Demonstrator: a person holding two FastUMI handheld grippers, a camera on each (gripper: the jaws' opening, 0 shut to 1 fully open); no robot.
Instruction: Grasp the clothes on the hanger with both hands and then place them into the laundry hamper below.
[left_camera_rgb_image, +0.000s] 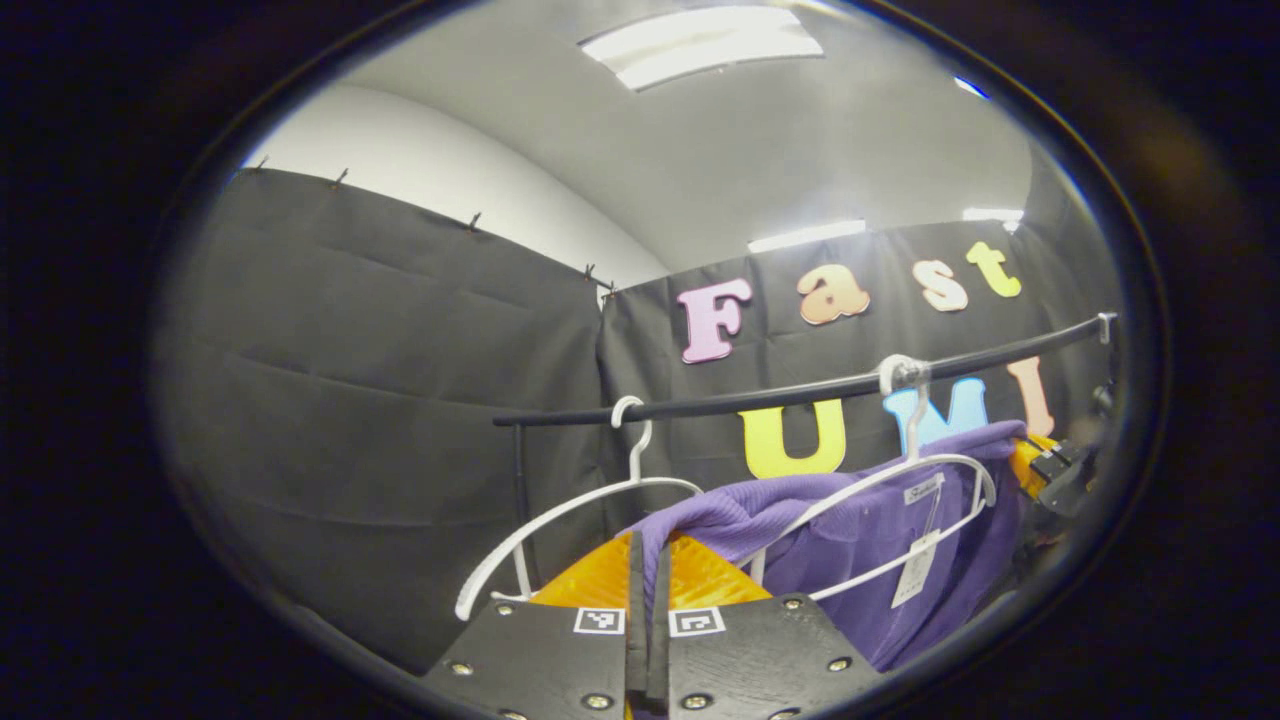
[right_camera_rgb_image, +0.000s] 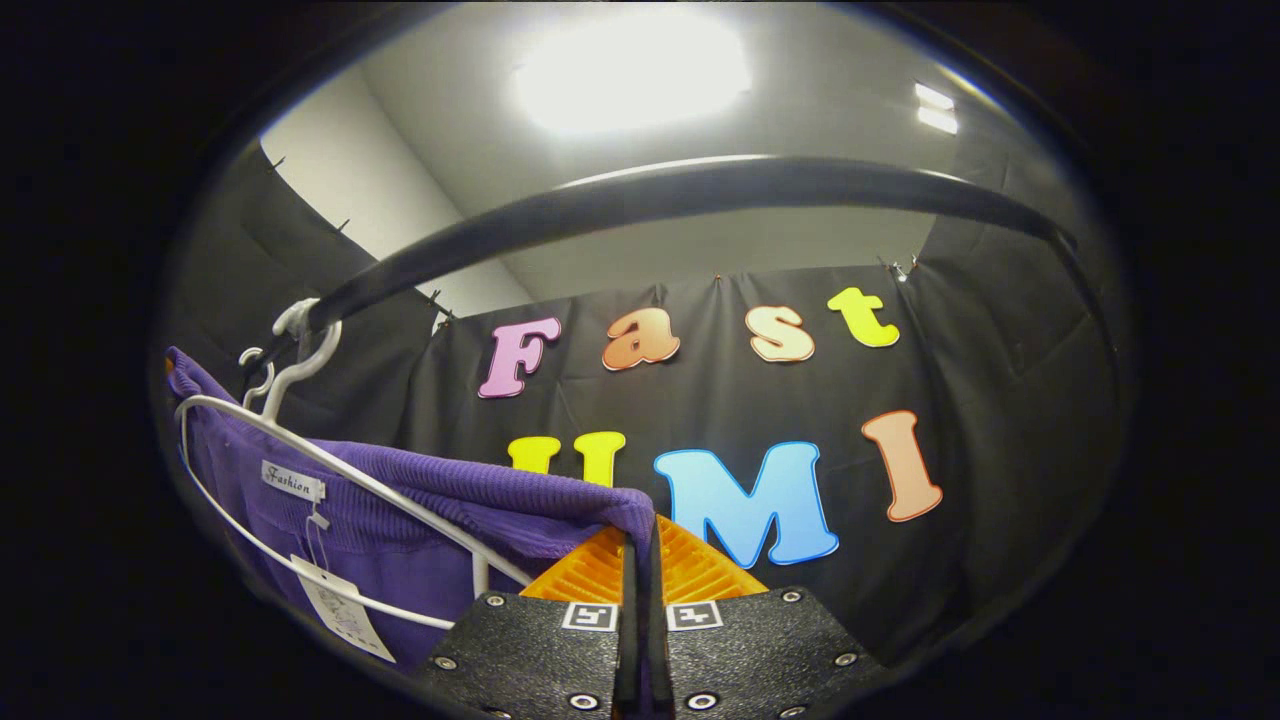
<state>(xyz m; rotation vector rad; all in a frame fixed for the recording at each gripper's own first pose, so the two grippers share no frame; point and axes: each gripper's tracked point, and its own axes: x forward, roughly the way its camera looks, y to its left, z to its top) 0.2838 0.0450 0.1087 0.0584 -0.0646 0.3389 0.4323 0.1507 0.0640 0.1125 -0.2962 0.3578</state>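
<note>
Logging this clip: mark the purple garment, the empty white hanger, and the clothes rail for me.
Purple garment (left_camera_rgb_image: 850, 545): left gripper view, front panel below the collar.
Empty hanger (left_camera_rgb_image: 560, 515): left gripper view, left sloping arm.
Rail (right_camera_rgb_image: 640, 200): right gripper view, middle of the black bar.

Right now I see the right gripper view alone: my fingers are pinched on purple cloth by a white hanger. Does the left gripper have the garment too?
Observer: Yes. In the left gripper view the left gripper is shut on a fold of the purple garment, beside the hanger that carries it.
Operator: Is that the one hanger on the rail?
Observer: No. An empty white hanger hangs farther along the black rail, on the left in that view.
Operator: Can you see my gripper from there?
Observer: Partly: a black and orange piece sits at the garment's far end.
</note>
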